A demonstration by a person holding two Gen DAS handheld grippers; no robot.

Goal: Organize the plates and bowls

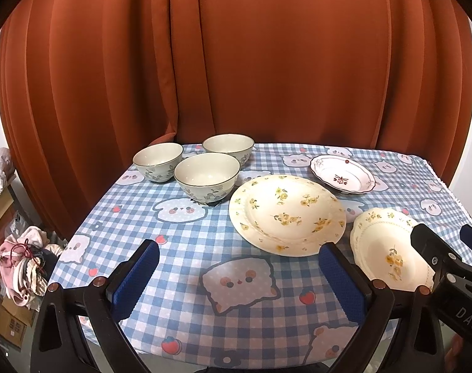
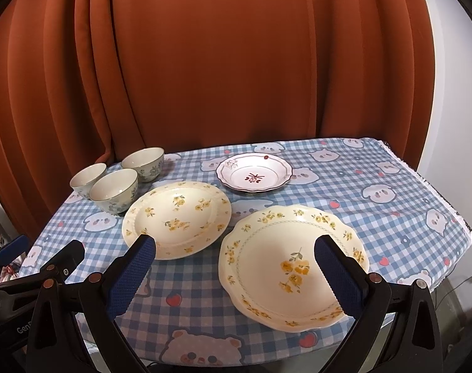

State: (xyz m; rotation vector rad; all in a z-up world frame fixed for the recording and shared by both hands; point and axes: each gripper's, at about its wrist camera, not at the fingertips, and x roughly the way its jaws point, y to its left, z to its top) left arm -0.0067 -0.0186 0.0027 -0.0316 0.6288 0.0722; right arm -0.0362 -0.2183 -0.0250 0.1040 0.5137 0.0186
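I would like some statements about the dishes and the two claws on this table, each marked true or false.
1. Three bowls stand together at the far left of the table. True.
2. The bowls are stacked inside one another. False: they stand side by side, each on the tablecloth.
3. The left claw is open and holds nothing. True.
4. The right claw is shut on the scalloped yellow-flower plate. False: it is open above that plate.
5. The red-patterned plate lies nearest the claws. False: it lies farthest back, near the curtain.
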